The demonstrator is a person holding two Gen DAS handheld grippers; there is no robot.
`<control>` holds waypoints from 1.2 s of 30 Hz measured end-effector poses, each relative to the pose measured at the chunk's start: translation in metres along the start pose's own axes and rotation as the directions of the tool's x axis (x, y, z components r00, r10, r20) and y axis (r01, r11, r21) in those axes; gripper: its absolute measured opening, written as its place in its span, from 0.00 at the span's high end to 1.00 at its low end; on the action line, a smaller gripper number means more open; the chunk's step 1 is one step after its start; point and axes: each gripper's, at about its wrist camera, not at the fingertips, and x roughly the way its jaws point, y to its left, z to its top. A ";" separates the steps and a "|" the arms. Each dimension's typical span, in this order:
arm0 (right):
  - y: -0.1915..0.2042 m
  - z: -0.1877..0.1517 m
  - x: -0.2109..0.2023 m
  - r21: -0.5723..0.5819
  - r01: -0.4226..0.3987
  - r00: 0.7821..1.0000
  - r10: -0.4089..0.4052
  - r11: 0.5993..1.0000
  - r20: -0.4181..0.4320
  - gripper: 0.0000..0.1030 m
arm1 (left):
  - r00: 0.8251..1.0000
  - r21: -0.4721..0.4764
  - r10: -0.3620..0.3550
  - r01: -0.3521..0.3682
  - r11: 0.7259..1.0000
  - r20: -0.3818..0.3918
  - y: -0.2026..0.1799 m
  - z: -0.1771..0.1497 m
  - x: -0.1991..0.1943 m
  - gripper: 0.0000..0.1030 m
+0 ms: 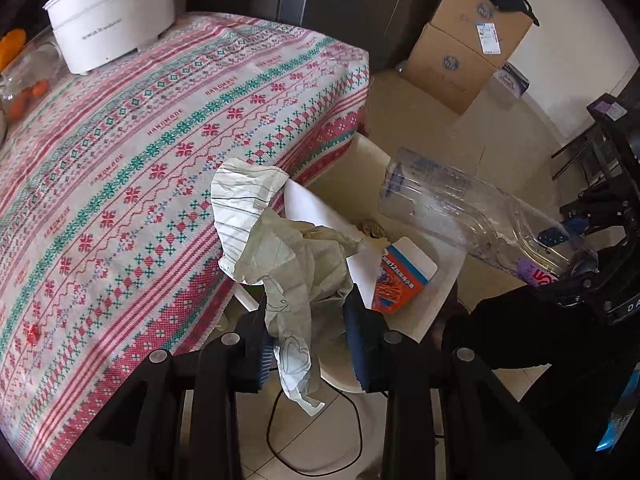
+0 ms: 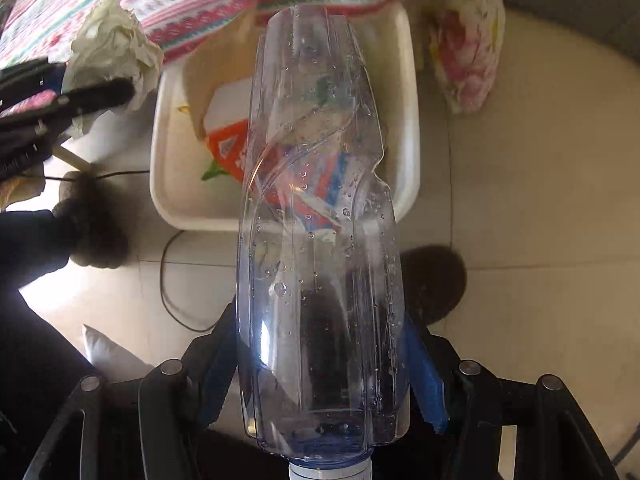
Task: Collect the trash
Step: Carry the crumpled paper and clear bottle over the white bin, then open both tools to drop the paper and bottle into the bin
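Note:
My left gripper [image 1: 310, 320] is shut on a crumpled sheet of paper [image 1: 280, 248], which sticks up between its blue pads, just past the table edge and over the near side of a cream bin [image 1: 442, 288] on the floor. My right gripper [image 2: 320, 360] is shut on a clear plastic bottle [image 2: 320, 240], gripped near its neck and pointing base-first down at the bin [image 2: 160, 168]. In the left wrist view the bottle [image 1: 460, 208] hangs over the bin's right side. The bin holds an orange box [image 1: 400, 280] and white paper. The paper [image 2: 112, 40] and left gripper [image 2: 80, 100] show at upper left in the right wrist view.
A table under a patterned cloth [image 1: 140, 160] carries a white electric pot [image 1: 112, 16] and bagged oranges [image 1: 24, 92]. Cardboard boxes [image 1: 460, 48] stand by the far wall. A black cable [image 1: 316, 440] lies on the tiled floor. A flowered plastic bag [image 2: 468, 48] hangs beside the bin, and dark slippers [image 2: 92, 232] are near it.

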 end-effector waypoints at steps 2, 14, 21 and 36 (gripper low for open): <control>-0.003 0.010 0.006 0.034 -0.029 0.999 0.030 0.999 -0.019 0.36 | 1.000 -0.001 -0.005 0.005 1.000 -0.013 0.000 0.004 0.011 0.67; -0.013 0.057 0.030 0.150 -0.097 0.993 0.106 0.984 -0.053 0.35 | 1.000 0.045 -0.008 0.009 0.999 -0.029 -0.006 0.016 0.044 0.64; -0.015 0.067 0.011 0.168 -0.165 0.984 0.150 0.972 0.094 0.32 | 1.000 0.054 0.007 -0.006 0.999 -0.016 -0.007 0.019 0.031 0.46; -0.026 0.036 -0.035 0.170 -0.125 0.923 0.051 0.977 0.382 0.23 | 0.994 -0.040 0.039 -0.035 0.999 0.098 0.006 0.004 -0.033 0.29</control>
